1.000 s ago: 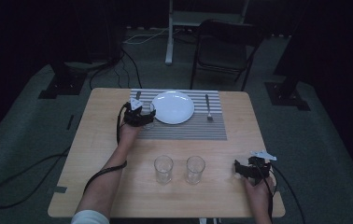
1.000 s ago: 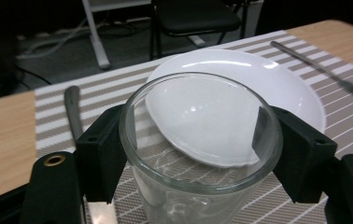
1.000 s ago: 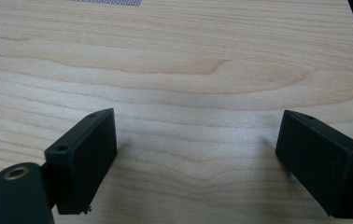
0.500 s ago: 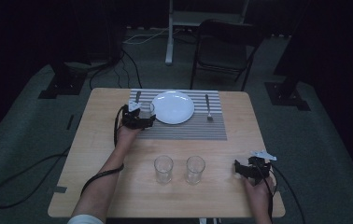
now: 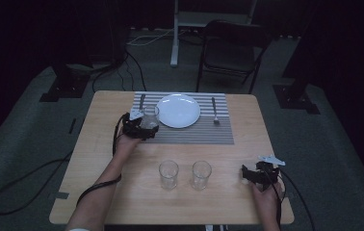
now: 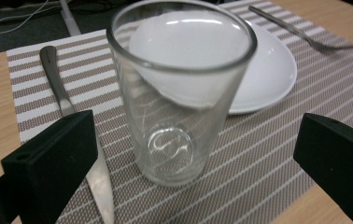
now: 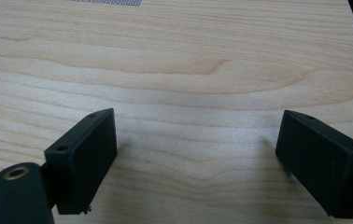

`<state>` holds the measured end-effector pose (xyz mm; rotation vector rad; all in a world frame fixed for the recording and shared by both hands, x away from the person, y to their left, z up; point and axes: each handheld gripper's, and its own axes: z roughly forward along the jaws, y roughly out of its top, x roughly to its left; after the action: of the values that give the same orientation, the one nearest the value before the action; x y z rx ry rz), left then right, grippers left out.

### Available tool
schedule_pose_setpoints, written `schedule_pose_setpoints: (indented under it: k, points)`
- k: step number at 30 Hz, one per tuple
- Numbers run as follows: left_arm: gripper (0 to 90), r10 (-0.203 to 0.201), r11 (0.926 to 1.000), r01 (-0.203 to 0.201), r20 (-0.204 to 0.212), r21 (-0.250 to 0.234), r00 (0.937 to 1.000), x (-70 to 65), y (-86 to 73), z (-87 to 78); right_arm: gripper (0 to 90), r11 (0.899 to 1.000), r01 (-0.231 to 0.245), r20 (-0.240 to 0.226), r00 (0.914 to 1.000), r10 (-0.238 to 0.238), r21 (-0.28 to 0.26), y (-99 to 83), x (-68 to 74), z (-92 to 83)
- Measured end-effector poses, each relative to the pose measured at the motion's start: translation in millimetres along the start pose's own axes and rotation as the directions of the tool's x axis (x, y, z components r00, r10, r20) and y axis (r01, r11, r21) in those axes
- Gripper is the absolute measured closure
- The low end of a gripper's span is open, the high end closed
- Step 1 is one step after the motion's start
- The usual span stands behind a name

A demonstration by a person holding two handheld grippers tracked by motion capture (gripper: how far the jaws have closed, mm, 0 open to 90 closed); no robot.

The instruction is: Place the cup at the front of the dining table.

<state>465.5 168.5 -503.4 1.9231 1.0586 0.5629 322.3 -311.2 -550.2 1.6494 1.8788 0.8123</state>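
An empty drinking glass (image 6: pixel 180 93) is standing upright on the striped placemat (image 6: pixel 268 154), between the spread-apart jaws of the left gripper (image 6: pixel 198 154), which are touching neither side of it; a knife (image 6: pixel 79 140) is lying just beside it and a bare white plate (image 6: pixel 263 70) is sitting right behind, with a fork (image 6: pixel 300 32) beyond. Two more empty glasses (image 5: pixel 168 173) (image 5: pixel 201 174) are standing side by side on the bare wooden table (image 5: pixel 98 144) nearer the person, and the right gripper (image 7: pixel 198 163) is resting with its jaws wide apart over bare wood, grasping nothing.
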Motion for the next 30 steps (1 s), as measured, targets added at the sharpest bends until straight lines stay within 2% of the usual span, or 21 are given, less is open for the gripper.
schedule_pose_setpoints:
  k: [4, 16, 23, 30]
  points:
    - [0.2, 0.004, 0.9997, -0.005, 0.028, 0.024, 0.9996, -0.5, -4.4, -4.1, 12.2, 1.0, -0.001, 0.0, 1.0, 0.001, 0.0, 0.0, 0.0, 0.0]
    - [0.2, 0.019, 0.9973, -0.021, 0.022, 0.071, 0.9996, -3.8, -18.5, -20.4, 12.3, 1.0, 0.0, 0.0, 1.0, 0.0, 0.0, 0.0, 0.0, 0.0]
    - [0.2, -0.004, 0.9976, 0.002, 0.036, 0.069, 0.9993, -1.0, -27.7, -32.3, 12.2, 1.0, 0.0, 0.0, 1.0, 0.0, 0.0, 0.0, 0.0, 0.0]
    - [0.2, -0.018, 0.9976, 0.016, 0.025, 0.068, 0.9995, -0.2, -35.9, -45.7, 12.3, 1.0, 0.0, 0.0, 1.0, 0.0, 0.0, 0.0, 0.0, 0.0]
